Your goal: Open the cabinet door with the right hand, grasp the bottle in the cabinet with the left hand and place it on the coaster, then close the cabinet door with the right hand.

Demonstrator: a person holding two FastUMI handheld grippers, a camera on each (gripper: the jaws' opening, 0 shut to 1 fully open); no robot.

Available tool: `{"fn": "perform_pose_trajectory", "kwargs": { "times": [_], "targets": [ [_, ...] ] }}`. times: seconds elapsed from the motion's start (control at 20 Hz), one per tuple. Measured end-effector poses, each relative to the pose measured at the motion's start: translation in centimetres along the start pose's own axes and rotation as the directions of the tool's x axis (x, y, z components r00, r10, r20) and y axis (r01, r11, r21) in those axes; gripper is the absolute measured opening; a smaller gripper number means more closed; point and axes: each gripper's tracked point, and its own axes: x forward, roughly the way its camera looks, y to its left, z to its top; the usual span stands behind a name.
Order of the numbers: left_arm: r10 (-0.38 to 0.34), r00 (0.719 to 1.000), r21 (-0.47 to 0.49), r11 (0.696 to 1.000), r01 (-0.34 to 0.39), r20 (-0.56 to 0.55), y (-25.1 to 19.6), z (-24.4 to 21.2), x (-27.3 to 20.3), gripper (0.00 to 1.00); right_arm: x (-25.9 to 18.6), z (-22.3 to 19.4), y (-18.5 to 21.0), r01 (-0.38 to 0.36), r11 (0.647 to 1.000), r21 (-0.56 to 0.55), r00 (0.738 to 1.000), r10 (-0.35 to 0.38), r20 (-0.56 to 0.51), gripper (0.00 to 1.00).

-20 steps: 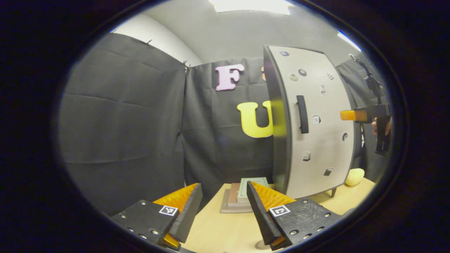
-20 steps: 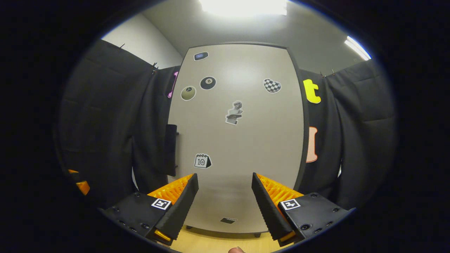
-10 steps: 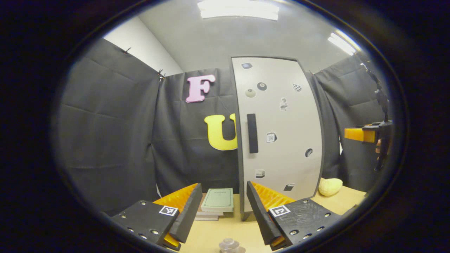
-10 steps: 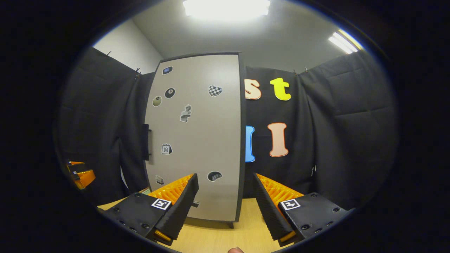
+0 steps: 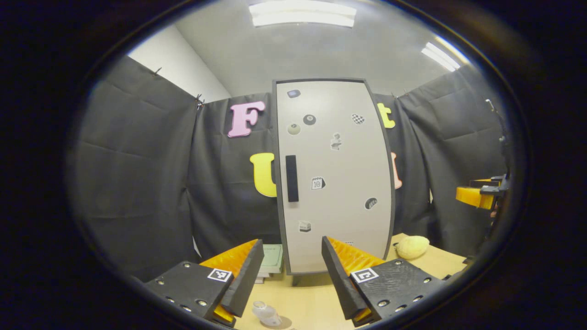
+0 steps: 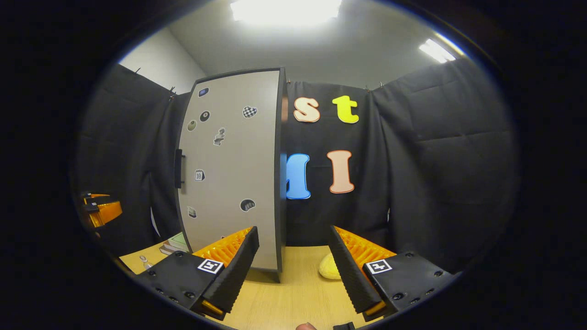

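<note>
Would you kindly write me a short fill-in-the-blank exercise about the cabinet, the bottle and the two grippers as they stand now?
1. The cabinet door is ____.
2. The bottle stands on the ____, outside the cabinet.
3. The jaws of the left gripper and the right gripper are both ____.
4. The door's handle is a dark, ____ bar.

Missing words: shut; table; open; upright

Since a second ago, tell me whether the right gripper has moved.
Yes. In the right gripper view the cabinet has slid from dead ahead to the left, so the right gripper has swung rightward, away from it.
</note>
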Motion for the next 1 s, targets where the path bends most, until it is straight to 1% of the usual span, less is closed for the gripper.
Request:
{"fn": "perform_pose_trajectory", "kwargs": {
  "times": [0.1, 0.2, 0.25, 0.3, 0.35, 0.45, 0.5, 0.55, 0.6, 0.65, 0.7, 0.75, 1.0],
  "targets": [
    [-0.008, 1.0, 0.002, 1.0, 0.008, -0.009, 0.0, -0.4, -0.6, 0.76, -0.9, -0.5, -0.3, 0.004, 1.0, 0.006, 1.0, -0.004, -0.01, 0.96],
    [-0.007, 1.0, 0.01, 1.0, 0.007, -0.006, 0.7, -0.1, -0.8, 0.76, -1.5, -0.1, -0.5, 0.017, 1.0, 0.006, 1.0, -0.017, 0.007, 0.97],
    [-0.004, 1.0, 0.014, 1.0, 0.004, -0.004, 1.2, 0.0, -0.8, 0.79, -1.9, 0.1, -0.7, 0.028, 1.0, 0.008, 0.999, -0.028, 0.017, 0.97],
    [0.001, 1.0, 0.018, 1.0, -0.001, -0.003, 1.7, 0.2, -0.8, 0.79, -2.2, 0.4, -0.6, 0.032, 0.999, 0.011, 0.999, -0.032, 0.022, 0.95],
    [0.004, 1.0, 0.019, 1.0, -0.004, 0.001, 2.1, 0.4, -1.0, 0.79, -2.4, 0.6, -0.3, 0.03, 0.999, 0.012, 0.999, -0.031, 0.027, 0.97],
    [0.006, 1.0, 0.023, 1.0, -0.007, 0.011, 2.9, 0.8, -1.3, 0.79, -2.9, 0.8, -0.1, 0.035, 0.999, 0.003, 0.999, -0.036, 0.04, 0.96],
    [0.005, 1.0, 0.026, 1.0, -0.005, 0.015, 3.2, 0.9, -1.4, 0.76, -3.1, 0.9, 0.2, 0.037, 0.999, -0.001, 0.999, -0.037, 0.04, 0.97],
    [0.005, 1.0, 0.031, 1.0, -0.006, 0.016, 3.6, 0.9, -1.5, 0.76, -3.2, 0.8, 0.5, 0.038, 0.999, -0.001, 0.998, -0.038, 0.041, 0.96],
    [0.005, 1.0, 0.034, 0.999, -0.005, 0.016, 3.8, 0.9, -1.7, 0.78, -3.4, 1.0, 0.9, 0.037, 0.999, 0.0, 0.998, -0.037, 0.044, 0.96],
    [0.005, 1.0, 0.035, 0.999, -0.005, 0.015, 4.1, 0.8, -1.8, 0.76, -3.6, 0.9, 1.1, 0.04, 0.999, 0.001, 0.998, -0.04, 0.046, 0.97],
    [0.005, 1.0, 0.035, 0.999, -0.005, 0.013, 4.4, 0.6, -1.9, 0.79, -3.7, 1.0, 1.4, 0.04, 0.999, 0.004, 0.998, -0.041, 0.046, 0.96],
    [0.004, 1.0, 0.031, 0.999, -0.005, 0.011, 4.6, 0.5, -2.1, 0.76, -3.7, 1.0, 1.7, 0.041, 0.999, 0.006, 0.998, -0.041, 0.045, 0.97],
    [0.011, 1.0, 0.003, 1.0, -0.011, 0.013, 5.9, 0.4, -2.6, 0.76, -4.5, 1.5, 2.4, 0.052, 0.999, 0.002, 0.997, -0.052, 0.056, 0.97]
  ]
}}
